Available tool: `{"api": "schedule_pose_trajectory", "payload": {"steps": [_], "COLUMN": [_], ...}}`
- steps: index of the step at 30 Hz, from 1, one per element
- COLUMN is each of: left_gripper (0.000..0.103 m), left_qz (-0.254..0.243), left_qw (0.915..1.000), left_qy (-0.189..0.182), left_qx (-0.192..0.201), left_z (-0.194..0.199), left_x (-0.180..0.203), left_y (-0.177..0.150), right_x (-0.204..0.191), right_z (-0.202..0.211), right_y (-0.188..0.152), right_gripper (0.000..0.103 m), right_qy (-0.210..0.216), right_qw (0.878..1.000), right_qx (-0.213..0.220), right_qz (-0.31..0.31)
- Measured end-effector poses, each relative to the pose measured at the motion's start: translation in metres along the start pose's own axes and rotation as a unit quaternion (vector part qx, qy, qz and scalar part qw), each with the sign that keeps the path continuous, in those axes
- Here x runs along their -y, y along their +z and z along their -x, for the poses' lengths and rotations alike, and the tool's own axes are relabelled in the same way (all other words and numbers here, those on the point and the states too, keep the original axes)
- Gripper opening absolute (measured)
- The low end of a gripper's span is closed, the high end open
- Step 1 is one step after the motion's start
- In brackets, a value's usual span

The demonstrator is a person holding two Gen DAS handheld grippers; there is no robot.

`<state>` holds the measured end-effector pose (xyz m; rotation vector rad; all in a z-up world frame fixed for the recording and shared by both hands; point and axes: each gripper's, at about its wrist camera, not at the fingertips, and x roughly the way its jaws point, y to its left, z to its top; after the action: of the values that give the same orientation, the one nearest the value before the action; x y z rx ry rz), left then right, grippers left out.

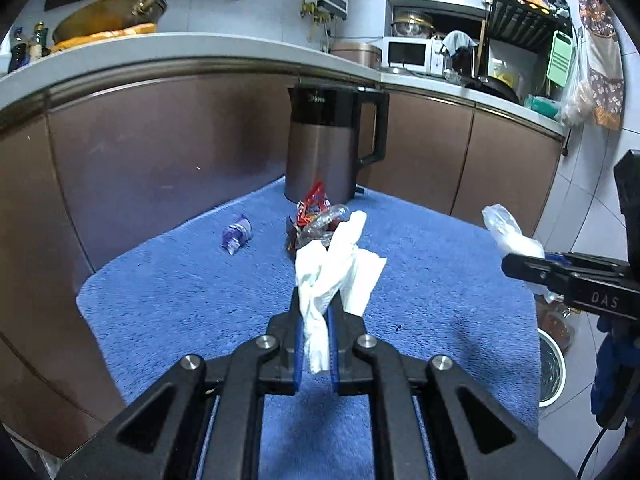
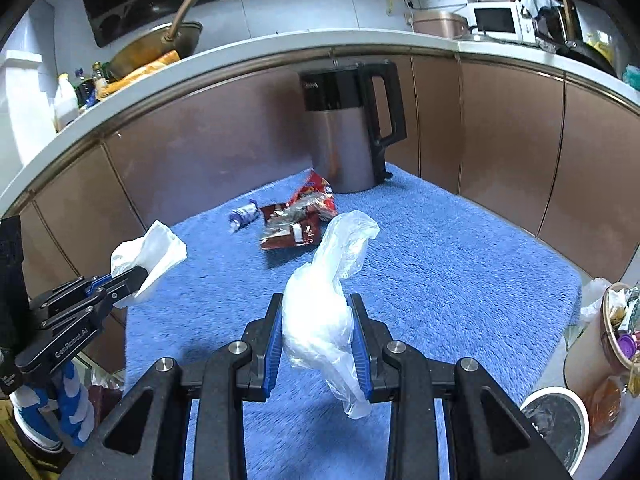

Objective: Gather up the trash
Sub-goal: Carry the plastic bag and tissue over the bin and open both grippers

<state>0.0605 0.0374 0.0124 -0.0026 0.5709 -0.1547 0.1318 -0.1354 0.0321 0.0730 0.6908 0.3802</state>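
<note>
My left gripper point(image 1: 318, 300) is shut on a crumpled white tissue point(image 1: 340, 264), held above the blue mat point(image 1: 180, 300). My right gripper point(image 2: 316, 300) is shut on a clear plastic bag point(image 2: 320, 320) that bulges between the pads. Each gripper shows in the other's view: the right gripper point(image 1: 516, 266) with its bag point(image 1: 504, 232) at the right edge, the left gripper point(image 2: 132, 276) with the tissue point(image 2: 156, 252) at the left. On the mat point(image 2: 460, 260) lie red snack wrappers point(image 1: 312, 216) point(image 2: 300, 220) and a small purple-white wrapper point(image 1: 237, 234) point(image 2: 243, 214).
A dark kettle point(image 1: 328, 140) point(image 2: 348, 128) stands at the mat's far edge against brown cabinet doors. A white-rimmed bin point(image 2: 556, 420) point(image 1: 552, 372) sits on the floor below the mat's right side, next to a basket of odds and ends point(image 2: 620, 328).
</note>
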Motion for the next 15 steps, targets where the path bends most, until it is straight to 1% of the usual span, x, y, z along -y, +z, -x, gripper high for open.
{"api": "schedule_pose_trajectory", "payload": {"steps": [6, 15], "left_gripper": [0.009, 0.009], "left_qz": [-0.002, -0.015], "left_qw": [0.9999, 0.999], "left_qy": [0.009, 0.021], "left_qx": [0.013, 0.035], "left_z": [0.024, 0.058], "left_x": [0.004, 0.02], "left_y": [-0.002, -0.001], "right_x": [-0.014, -0.016], "right_z": [0.034, 0.077], "right_y": [-0.006, -0.017], "right_gripper": [0.029, 0.029], "right_qy": [0.0, -0.005], "right_qw": [1.0, 0.998], "right_qx": [0.023, 0.057], "right_qz": [0.009, 0.009]}}
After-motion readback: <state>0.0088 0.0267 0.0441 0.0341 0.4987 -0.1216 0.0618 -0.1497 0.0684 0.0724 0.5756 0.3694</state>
